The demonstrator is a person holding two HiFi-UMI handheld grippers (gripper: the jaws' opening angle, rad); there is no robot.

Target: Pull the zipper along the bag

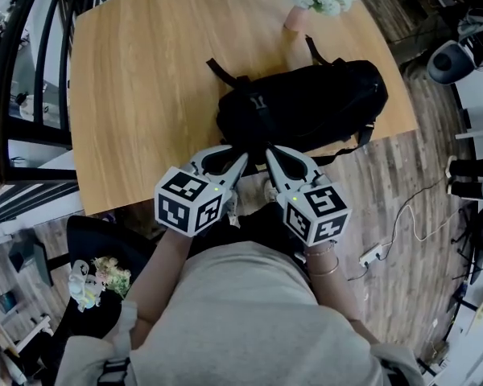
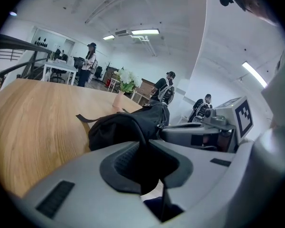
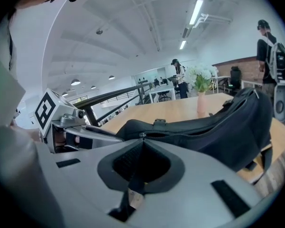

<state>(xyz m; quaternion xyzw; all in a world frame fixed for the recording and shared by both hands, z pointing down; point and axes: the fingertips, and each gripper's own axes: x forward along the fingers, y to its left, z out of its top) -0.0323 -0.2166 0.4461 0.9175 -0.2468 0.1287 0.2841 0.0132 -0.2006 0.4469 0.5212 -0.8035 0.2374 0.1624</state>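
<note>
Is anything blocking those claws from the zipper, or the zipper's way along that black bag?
Nothing visible does. The right claw is shut on the zipper pull, and the zipper track ahead runs bare along the top of the bag. The left claw pinches the bag's fabric beside it.

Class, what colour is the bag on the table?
The bag is black; head view shows it best.
</note>
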